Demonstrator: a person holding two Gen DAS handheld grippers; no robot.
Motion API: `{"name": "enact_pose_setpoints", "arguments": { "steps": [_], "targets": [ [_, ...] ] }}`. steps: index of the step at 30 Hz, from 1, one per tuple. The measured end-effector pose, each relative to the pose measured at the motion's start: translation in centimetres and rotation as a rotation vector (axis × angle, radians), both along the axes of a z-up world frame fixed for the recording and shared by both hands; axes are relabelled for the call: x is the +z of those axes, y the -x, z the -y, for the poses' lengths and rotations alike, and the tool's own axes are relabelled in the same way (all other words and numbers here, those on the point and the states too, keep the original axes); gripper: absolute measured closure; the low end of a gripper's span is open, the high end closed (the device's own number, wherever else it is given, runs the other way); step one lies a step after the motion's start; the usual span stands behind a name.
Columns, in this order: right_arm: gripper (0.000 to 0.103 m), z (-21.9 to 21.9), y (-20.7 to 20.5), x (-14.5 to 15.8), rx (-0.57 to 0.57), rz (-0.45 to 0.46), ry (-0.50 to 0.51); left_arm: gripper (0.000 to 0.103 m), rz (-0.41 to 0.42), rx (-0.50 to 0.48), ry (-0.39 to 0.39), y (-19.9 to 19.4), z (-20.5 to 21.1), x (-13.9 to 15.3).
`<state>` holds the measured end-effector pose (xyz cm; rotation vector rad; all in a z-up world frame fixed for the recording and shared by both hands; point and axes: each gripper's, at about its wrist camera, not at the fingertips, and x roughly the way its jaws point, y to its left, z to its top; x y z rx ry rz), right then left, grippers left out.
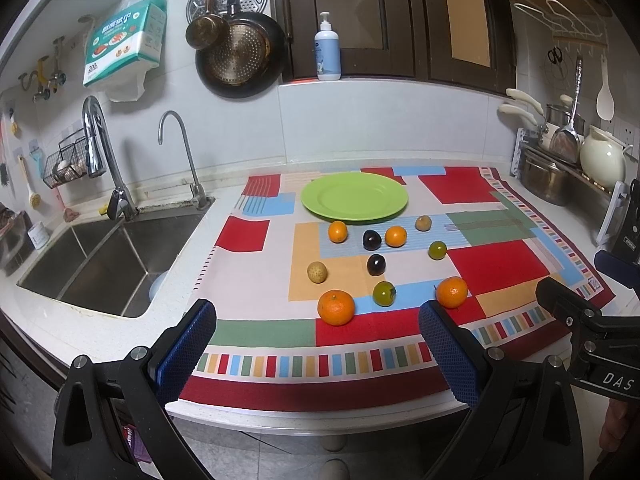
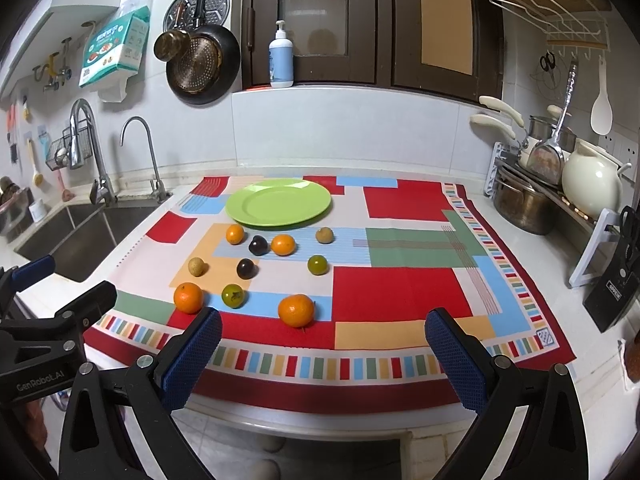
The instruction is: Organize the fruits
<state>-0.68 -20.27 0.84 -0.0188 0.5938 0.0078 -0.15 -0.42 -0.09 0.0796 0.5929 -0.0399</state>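
A green plate (image 1: 354,197) (image 2: 279,202) sits empty at the back of a colourful patterned cloth (image 1: 496,268) (image 2: 400,292). In front of it lie several small fruits: oranges (image 1: 336,307) (image 2: 296,310), dark plums (image 1: 376,264) (image 2: 245,269), green fruits (image 1: 384,293) (image 2: 318,265) and tan ones (image 1: 317,271) (image 2: 324,235). My left gripper (image 1: 318,320) is open and empty at the cloth's near edge, just before the nearest orange. My right gripper (image 2: 322,328) is open and empty at the near edge, right of the fruits.
A double sink (image 1: 104,256) with taps (image 1: 100,152) lies left of the cloth. Pots and a cream kettle (image 2: 592,184) crowd a rack at the right, with a knife block (image 2: 616,292) nearer. Pans hang on the wall; a soap bottle (image 1: 328,50) stands on the sill.
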Motion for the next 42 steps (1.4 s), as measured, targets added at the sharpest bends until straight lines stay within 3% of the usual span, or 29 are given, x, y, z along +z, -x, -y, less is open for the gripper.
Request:
{"name": "enact_pose_setpoints", "arguments": {
  "steps": [11,20,29,36,42],
  "targets": [
    [0.001,-0.5,-1.4,-1.4,0.009,-0.044,0.013,0.000,-0.049,-0.014,-0.007,-1.8,-0.4,-1.9],
    [0.001,-1.3,-3.6,-3.6,0.031,-0.108,0.036,0.013,-0.113,-0.022,-0.003,-4.6,-0.9,-4.4],
    [0.011,-1.7,-7.2,-6.1,0.044,-0.183,0.032,0.022,-0.192,-0.044,-0.012,-8.2,-0.6,-7.2],
    [0.025,-1.8,-10.0,-7.9,0.068,-0.250,0.006,0.029,-0.238,-0.079,-0.016,-10.8,-0.2,-8.5],
    [0.032,-1.9,-11.5,-9.0,0.084,-0.295,-0.022,0.040,-0.276,-0.117,-0.006,-12.1,0.1,-9.3]
  ]
}}
